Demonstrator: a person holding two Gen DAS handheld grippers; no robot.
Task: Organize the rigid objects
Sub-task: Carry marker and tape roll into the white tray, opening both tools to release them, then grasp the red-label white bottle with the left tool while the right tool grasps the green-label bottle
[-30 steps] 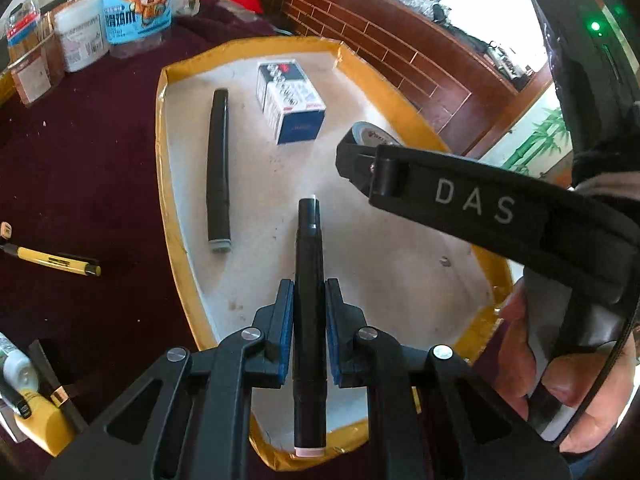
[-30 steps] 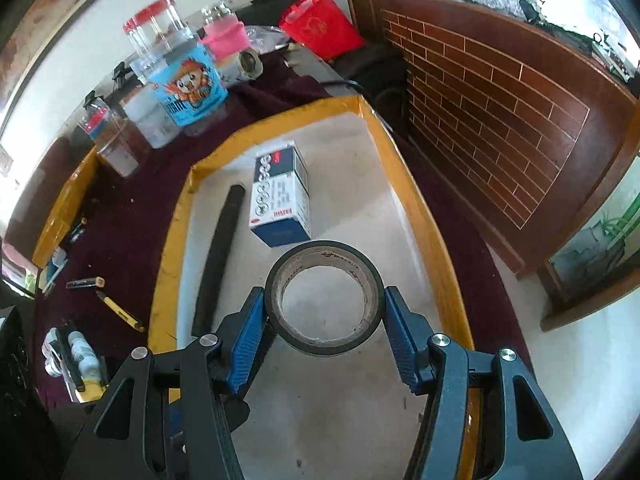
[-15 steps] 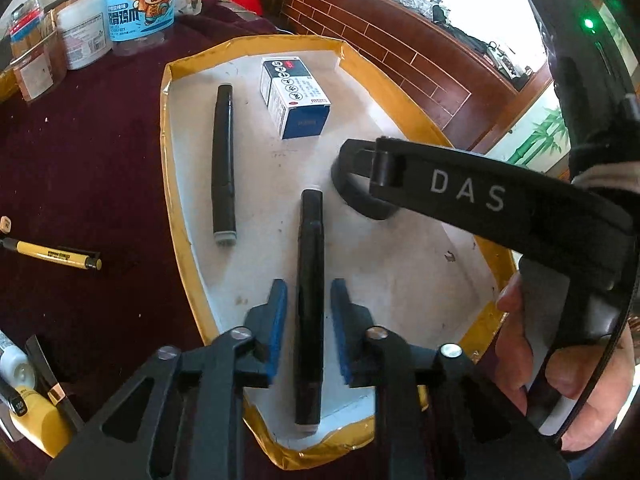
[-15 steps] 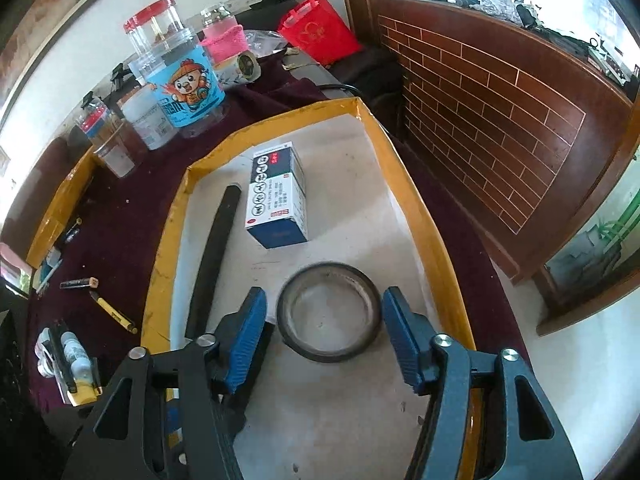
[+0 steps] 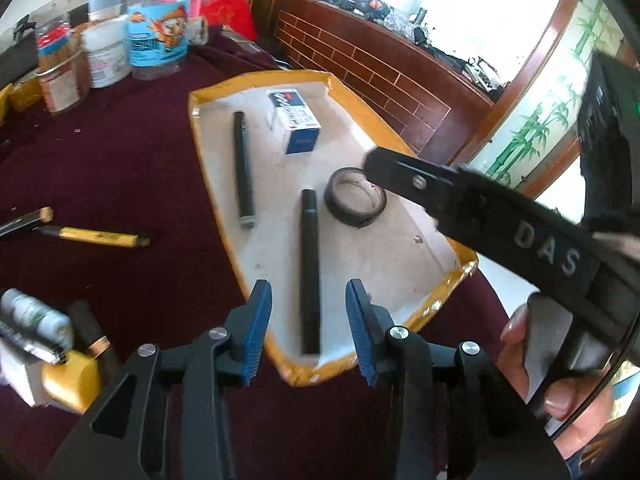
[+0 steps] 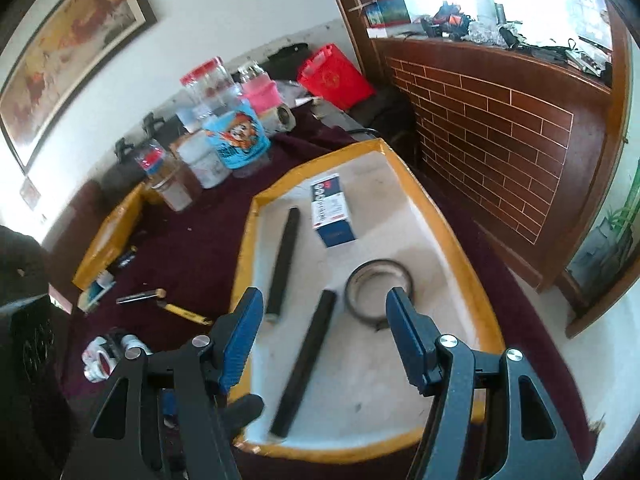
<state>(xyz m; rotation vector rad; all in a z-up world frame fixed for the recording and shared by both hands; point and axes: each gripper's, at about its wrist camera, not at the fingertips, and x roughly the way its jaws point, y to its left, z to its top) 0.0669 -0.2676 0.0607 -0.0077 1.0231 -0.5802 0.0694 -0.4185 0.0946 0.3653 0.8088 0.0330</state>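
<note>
A yellow-rimmed tray [image 5: 216, 200] [image 6: 246, 240] with a white floor holds two black markers, a roll of black tape and a small blue-and-white box. My left gripper [image 5: 308, 324] hovers above the near marker [image 5: 310, 272]; its jaws are opening and the blue pads stand apart from the marker. My right gripper [image 6: 324, 336] is open, raised above the tray with nothing between its pads. The tape roll [image 6: 379, 292] [image 5: 354, 202] lies flat beyond it. The second marker [image 5: 244, 168] [image 6: 284, 260] lies near the tray's left rim. The box [image 5: 294, 120] [image 6: 332, 212] sits at the tray's far end.
On the dark red cloth to the left lie a yellow pen [image 5: 96, 236], small bottles and a yellow item [image 5: 36, 320]. Jars and a cartoon-printed tub [image 5: 158, 36] stand at the back. A brick-patterned wooden panel [image 6: 492, 128] borders the right side. A hand [image 5: 560, 392] holds the right gripper's handle.
The left gripper let go of the marker, which now lies in the tray, and drew back upward. The right gripper released the tape roll onto the tray floor and pulled back and up.
</note>
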